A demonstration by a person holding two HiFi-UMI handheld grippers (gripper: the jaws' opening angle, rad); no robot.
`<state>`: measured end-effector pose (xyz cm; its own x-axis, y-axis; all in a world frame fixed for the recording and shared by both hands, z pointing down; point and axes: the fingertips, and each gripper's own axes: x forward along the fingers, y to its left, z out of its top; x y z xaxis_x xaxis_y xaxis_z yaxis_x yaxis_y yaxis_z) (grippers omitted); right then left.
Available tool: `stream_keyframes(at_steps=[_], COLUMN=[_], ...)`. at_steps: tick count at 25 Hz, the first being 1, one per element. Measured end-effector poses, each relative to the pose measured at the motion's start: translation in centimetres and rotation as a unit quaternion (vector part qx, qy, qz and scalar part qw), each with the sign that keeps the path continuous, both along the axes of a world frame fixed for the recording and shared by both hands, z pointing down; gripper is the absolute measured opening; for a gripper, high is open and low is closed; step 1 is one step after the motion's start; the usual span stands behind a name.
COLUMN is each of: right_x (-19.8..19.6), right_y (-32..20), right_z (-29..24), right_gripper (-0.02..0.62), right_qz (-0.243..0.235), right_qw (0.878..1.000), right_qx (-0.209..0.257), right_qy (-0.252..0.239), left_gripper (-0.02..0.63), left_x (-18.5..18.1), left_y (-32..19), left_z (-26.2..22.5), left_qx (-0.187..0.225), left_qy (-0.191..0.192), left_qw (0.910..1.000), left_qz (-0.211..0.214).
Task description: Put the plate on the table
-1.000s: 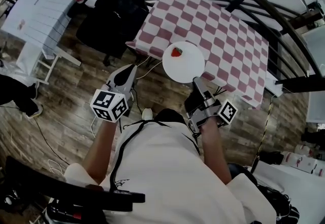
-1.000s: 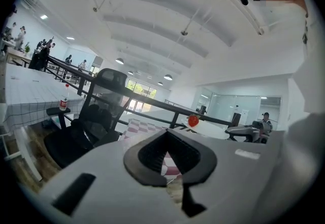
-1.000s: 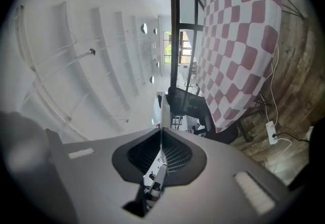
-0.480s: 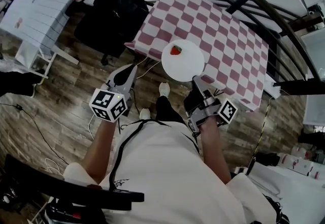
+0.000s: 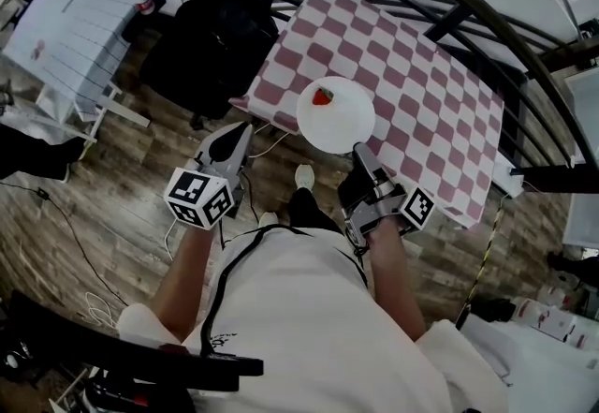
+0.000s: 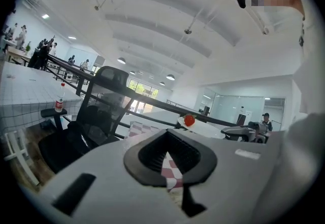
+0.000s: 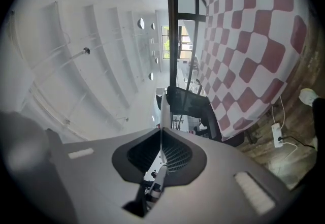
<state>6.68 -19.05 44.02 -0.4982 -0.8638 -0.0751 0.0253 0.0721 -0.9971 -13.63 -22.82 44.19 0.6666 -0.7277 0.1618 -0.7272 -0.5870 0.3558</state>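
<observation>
Item: one white plate point(image 5: 339, 121), carrying a strawberry point(image 5: 323, 96) towards its far side, held level in the air above the near edge of the checked table point(image 5: 421, 74), part over the cloth and part over the floor. Holder: right gripper point(image 5: 359, 153), jaws pinched narrow on the plate's near rim, which we see edge-on between them in the right gripper view. Spare: left gripper point(image 5: 241, 135), jaws together on nothing, off the table's near corner and clear of the plate. Also noted: a black office chair point(image 5: 220, 27) beside the table's left side. Hazards, as we judge them: the grip is a thin bite on one rim, so the plate could droop or twist and roll the strawberry off; released this close to the table's edge, it could overhang and tip to the floor.
</observation>
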Motion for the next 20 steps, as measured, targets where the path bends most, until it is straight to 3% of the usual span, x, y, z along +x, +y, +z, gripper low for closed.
stream_keyframes(at_steps=[12, 20], right_x=[5.1, 7.2], right_y=[-10.4, -17.7], right_z=[1.5, 3.0], right_gripper=[0.018, 0.018], right_qz=[-0.032, -0.090], right_qw=[0.999, 0.996], right_qx=[-0.015, -0.014], right_qy=[0.009, 0.009], left_gripper=[0.005, 0.005], left_x=[5.5, 8.2], left_y=[-9.6, -14.6], left_z=[0.3, 1.0], left_qx=[-0.007, -0.017], left_qy=[-0.009, -0.027], left_qw=[0.9997, 0.9978], left_qz=[-0.023, -0.058])
